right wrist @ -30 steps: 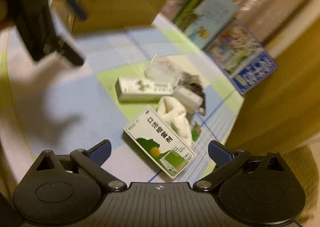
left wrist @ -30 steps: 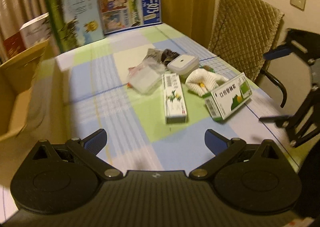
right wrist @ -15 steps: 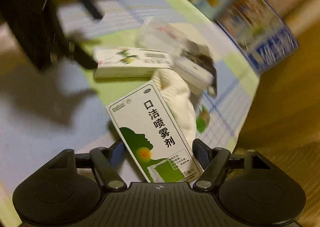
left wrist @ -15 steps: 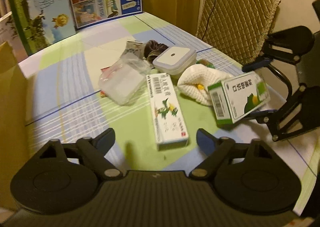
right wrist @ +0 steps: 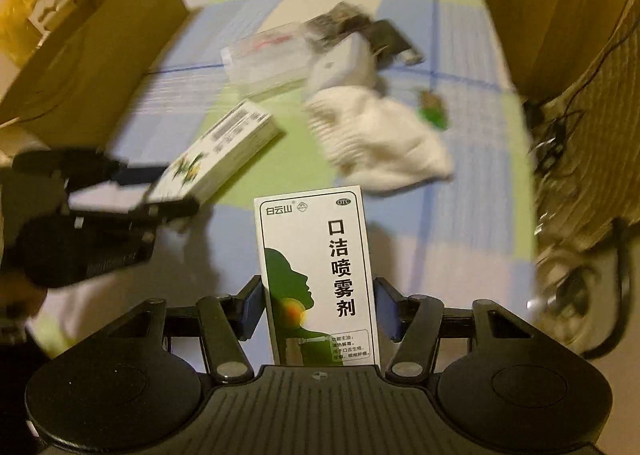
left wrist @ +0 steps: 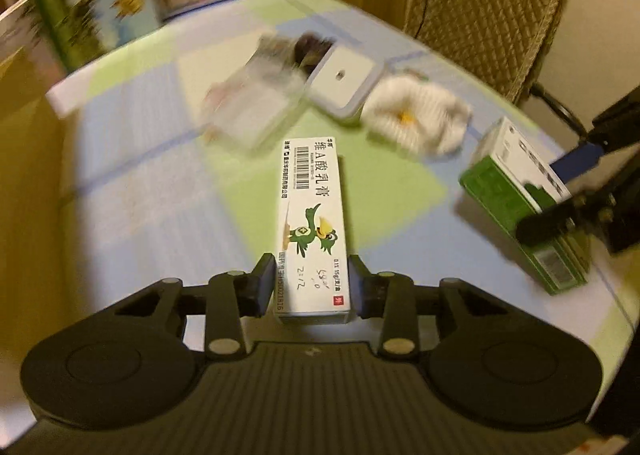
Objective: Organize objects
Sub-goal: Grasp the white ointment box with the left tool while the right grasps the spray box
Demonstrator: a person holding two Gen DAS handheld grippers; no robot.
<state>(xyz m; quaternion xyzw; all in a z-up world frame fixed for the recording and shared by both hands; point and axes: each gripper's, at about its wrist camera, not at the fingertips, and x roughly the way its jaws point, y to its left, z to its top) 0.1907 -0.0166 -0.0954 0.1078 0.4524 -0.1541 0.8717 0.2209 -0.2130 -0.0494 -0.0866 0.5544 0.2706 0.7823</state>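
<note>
Both tongs just closed on cartons: your left gripper (left wrist: 312,289) clamps the near end of the long ointment box (left wrist: 313,223) on the table (left wrist: 140,175), your right gripper (right wrist: 320,313) grips the spray box (right wrist: 318,275), tilted upright. Lift each straight up, keep them level, then carry toward the cardboard box (right wrist: 92,51) at left, likely the bin.

Bare tablecloth (left wrist: 132,191) left of the clutter gives passage up to the cardboard box (right wrist: 92,55), which blocks farther left.
</note>
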